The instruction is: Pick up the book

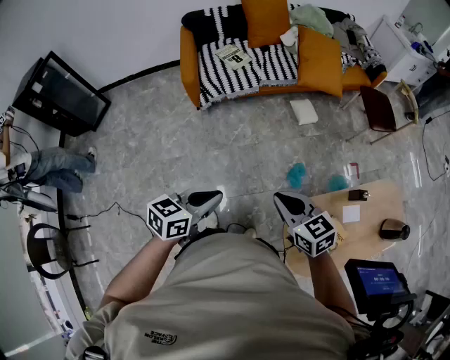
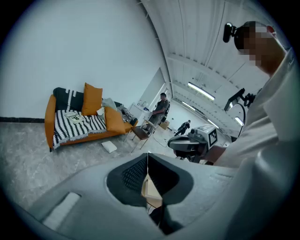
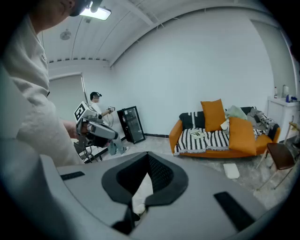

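The book [image 1: 235,55] lies flat on the striped throw of the orange sofa [image 1: 188,65] at the far end of the room; it shows too as the book [image 2: 74,117] and the book [image 3: 197,134] in the two gripper views. My left gripper [image 1: 208,202] and right gripper [image 1: 285,202] are held close to my body, far from the sofa, both pointing toward it. Each has its jaws shut with nothing between them. In the left gripper view I see the right gripper [image 2: 192,144]; in the right gripper view, the left gripper [image 3: 93,130].
Orange cushions [image 1: 266,20] and clothes lie on the sofa. A white pillow [image 1: 304,111] lies on the floor before it. A round wooden table [image 1: 365,225] stands at my right, a chair [image 1: 380,109] beyond it, a black cabinet [image 1: 62,95] at left. People stand in the background.
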The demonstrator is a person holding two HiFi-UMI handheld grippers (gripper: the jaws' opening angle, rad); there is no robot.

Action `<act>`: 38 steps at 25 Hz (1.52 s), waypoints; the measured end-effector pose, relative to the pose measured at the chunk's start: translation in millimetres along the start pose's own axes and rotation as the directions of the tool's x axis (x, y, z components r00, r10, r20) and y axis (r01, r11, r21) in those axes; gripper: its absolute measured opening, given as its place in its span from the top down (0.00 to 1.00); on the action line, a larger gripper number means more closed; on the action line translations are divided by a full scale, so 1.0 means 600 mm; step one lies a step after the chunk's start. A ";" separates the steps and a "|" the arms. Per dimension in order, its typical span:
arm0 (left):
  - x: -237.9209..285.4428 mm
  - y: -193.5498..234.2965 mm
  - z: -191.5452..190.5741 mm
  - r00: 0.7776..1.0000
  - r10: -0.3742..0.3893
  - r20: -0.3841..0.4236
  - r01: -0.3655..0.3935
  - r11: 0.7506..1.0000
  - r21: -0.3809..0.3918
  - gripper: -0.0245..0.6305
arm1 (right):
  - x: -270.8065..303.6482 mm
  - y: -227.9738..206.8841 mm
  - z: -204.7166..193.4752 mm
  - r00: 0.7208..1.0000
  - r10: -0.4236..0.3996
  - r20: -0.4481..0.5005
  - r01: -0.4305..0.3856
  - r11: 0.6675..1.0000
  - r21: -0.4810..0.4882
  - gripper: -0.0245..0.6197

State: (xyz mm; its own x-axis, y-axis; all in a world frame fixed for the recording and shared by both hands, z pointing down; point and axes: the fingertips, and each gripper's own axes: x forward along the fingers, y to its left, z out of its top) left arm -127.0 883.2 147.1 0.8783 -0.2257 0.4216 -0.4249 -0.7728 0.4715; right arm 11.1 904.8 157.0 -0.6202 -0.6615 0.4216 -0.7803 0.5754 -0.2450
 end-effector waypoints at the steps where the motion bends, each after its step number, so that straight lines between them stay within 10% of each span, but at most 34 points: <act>1: -0.014 0.010 0.001 1.000 -0.002 0.008 0.002 1.000 -0.014 0.95 | 0.014 0.010 0.009 1.000 0.004 -0.001 -0.004 1.000 -0.005 0.94; 21: -0.178 0.269 0.014 0.994 -0.028 0.102 0.044 0.986 -0.163 0.95 | 0.293 0.106 0.107 0.998 0.013 -0.068 -0.014 1.000 -0.015 0.93; 26: -0.100 0.333 0.073 0.991 -0.045 0.127 0.071 0.975 -0.209 0.88 | 0.339 0.007 0.128 0.996 0.003 -0.084 -0.003 1.000 0.002 0.74; 38: 0.184 0.487 0.331 0.984 -0.033 0.172 0.089 0.942 -0.323 0.79 | 0.396 -0.356 0.279 0.998 0.048 -0.036 -0.049 0.999 -0.017 0.73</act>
State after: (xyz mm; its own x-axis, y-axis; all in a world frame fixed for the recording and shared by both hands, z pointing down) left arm -110.7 515.1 177.6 0.9166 -0.2986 0.2658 -0.3935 -0.5562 0.7320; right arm 17.1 544.4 163.5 -0.6538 -0.6151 0.4408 -0.7476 0.6152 -0.2504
